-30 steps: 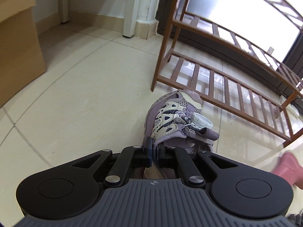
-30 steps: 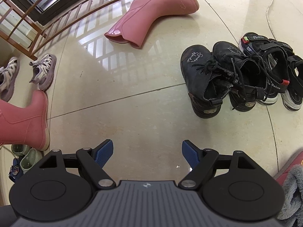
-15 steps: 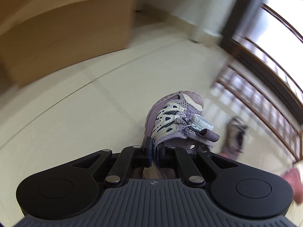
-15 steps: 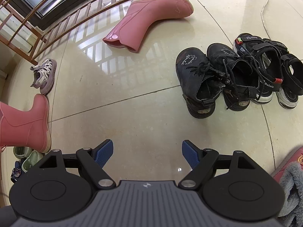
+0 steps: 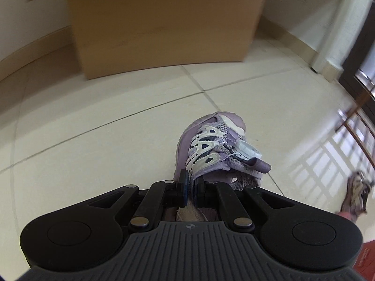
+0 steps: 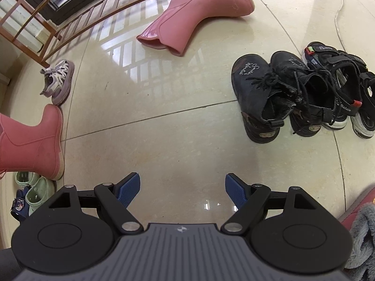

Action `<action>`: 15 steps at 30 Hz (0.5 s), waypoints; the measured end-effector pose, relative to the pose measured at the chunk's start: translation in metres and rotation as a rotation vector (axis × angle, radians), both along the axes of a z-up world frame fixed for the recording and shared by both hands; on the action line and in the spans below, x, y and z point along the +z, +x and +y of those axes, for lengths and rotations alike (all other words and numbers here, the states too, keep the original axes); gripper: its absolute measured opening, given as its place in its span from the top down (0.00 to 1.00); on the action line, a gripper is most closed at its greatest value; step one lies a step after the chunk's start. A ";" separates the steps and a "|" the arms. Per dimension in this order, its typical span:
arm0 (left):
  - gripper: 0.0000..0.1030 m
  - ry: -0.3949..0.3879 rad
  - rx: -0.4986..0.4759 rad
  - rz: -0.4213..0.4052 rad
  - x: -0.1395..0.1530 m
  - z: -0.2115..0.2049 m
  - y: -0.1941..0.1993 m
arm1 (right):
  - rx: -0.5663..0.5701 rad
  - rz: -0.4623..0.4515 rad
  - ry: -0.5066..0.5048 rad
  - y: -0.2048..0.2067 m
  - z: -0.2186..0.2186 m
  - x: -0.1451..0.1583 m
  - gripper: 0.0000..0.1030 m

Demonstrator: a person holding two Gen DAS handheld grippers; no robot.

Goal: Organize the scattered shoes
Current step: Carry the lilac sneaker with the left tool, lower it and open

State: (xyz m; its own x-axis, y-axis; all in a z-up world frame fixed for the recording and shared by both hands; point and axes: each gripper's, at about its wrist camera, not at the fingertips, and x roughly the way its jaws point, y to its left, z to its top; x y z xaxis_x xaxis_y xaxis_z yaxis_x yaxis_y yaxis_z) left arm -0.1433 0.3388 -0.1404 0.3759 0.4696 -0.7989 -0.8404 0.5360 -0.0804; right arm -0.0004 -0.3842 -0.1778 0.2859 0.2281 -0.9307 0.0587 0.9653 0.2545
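Now left tool [image 5: 190, 190] clamps purple sneaker [image 5: 212, 147].

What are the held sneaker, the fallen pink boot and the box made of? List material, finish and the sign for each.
Held sneaker: apparently woven mesh with matte synthetic overlays; open weave shows at the toe.
Fallen pink boot: probably rubber or PVC, smooth; its shaft rim shines with reflected light.
Cardboard box: seemingly corrugated cardboard, matte brown, with folded flaps; blur hides detail.
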 end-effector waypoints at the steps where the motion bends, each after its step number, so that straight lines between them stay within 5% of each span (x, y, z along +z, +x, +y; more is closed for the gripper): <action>1: 0.95 0.019 -0.051 0.010 -0.006 0.003 0.008 | 0.005 0.003 -0.005 0.001 0.002 -0.001 0.18; 15: 0.95 0.003 -0.411 0.061 -0.072 0.058 0.120 | 0.106 0.019 -0.024 0.009 0.039 -0.006 0.18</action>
State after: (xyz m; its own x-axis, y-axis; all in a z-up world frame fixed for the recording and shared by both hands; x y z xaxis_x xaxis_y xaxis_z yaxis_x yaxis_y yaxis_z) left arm -0.0237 0.3965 -0.2127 0.4845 0.2926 -0.8244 -0.5599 0.8278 -0.0353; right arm 0.0082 -0.3453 -0.1838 0.2440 0.2335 -0.9413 -0.0400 0.9722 0.2308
